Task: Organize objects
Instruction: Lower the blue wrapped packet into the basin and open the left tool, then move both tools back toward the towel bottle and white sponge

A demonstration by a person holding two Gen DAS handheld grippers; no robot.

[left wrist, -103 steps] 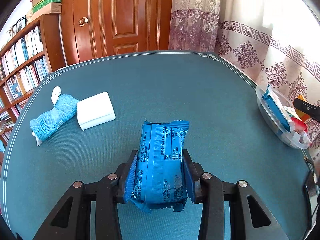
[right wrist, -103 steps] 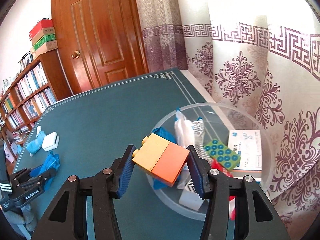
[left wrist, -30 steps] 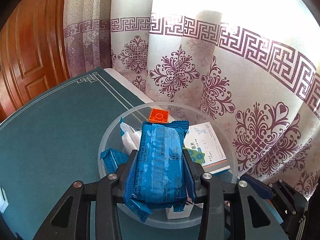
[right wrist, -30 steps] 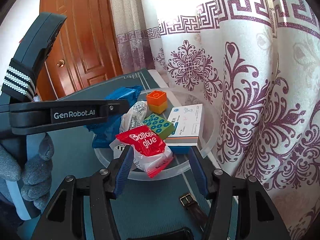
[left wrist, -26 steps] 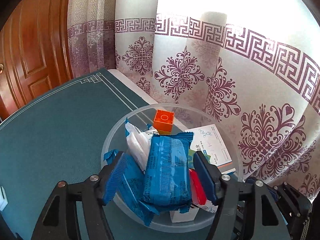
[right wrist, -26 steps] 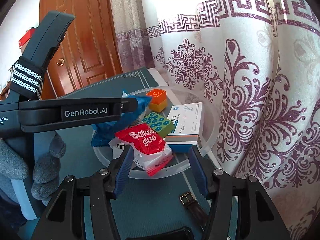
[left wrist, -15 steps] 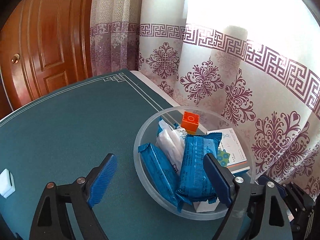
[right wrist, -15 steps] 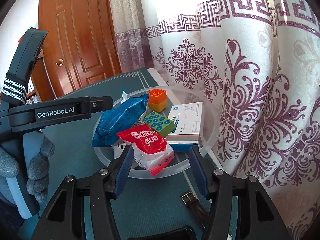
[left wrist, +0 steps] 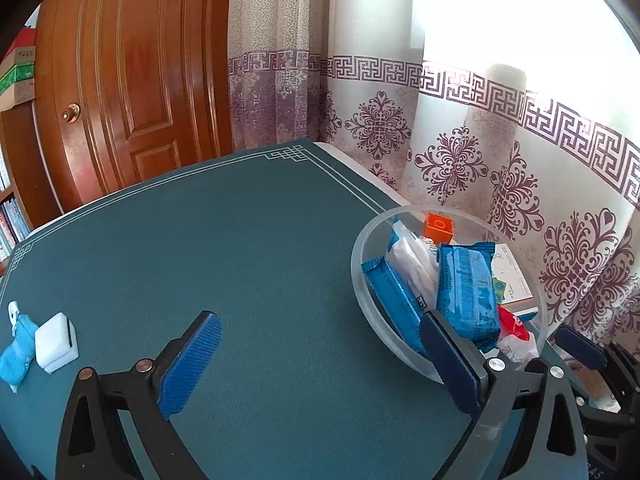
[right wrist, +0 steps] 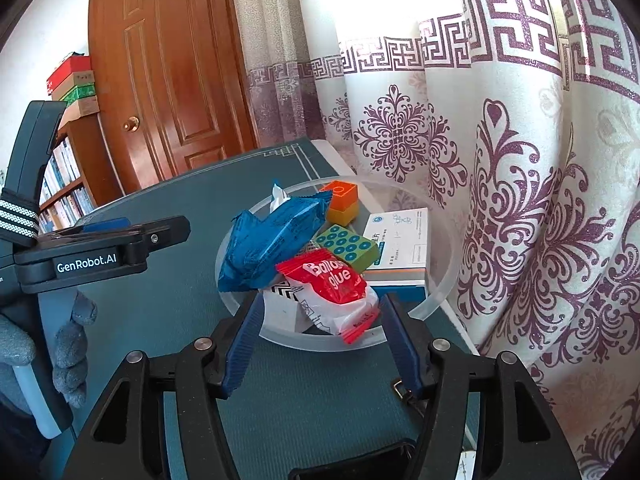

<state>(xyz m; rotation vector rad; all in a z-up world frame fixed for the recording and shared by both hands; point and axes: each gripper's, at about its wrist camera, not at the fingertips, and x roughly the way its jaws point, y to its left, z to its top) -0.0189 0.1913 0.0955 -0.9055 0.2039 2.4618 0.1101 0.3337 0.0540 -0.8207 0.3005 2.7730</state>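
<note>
My left gripper (left wrist: 320, 320) hangs over the green table (left wrist: 240, 260), left of the clear bowl (left wrist: 360, 280). Its jaws are still opening, wide apart, with nothing between them. The blue packet (left wrist: 466, 288) lies in the bowl beside a second blue packet (left wrist: 394, 292), a white tissue pack (left wrist: 416, 260) and an orange brick (left wrist: 439, 226). My right gripper (right wrist: 320, 304) sits at the bowl's (right wrist: 436, 284) near rim, its jaws opening a little. The red glue packet (right wrist: 332, 280) rests in the bowl just past its tips, and the pads do not press on it.
A blue cloth roll (left wrist: 18, 344) and a white block (left wrist: 56, 342) lie at the table's far left. A green dotted brick (right wrist: 346, 246) and a white box (right wrist: 400, 236) are in the bowl. A curtain (right wrist: 520, 200) hangs close behind the bowl. A gloved hand (right wrist: 72, 352) holds the left tool.
My left gripper opened and let go of the blue packet, which now lies in the bowl. It then drew back to the left of the bowl. The right gripper stayed put.
</note>
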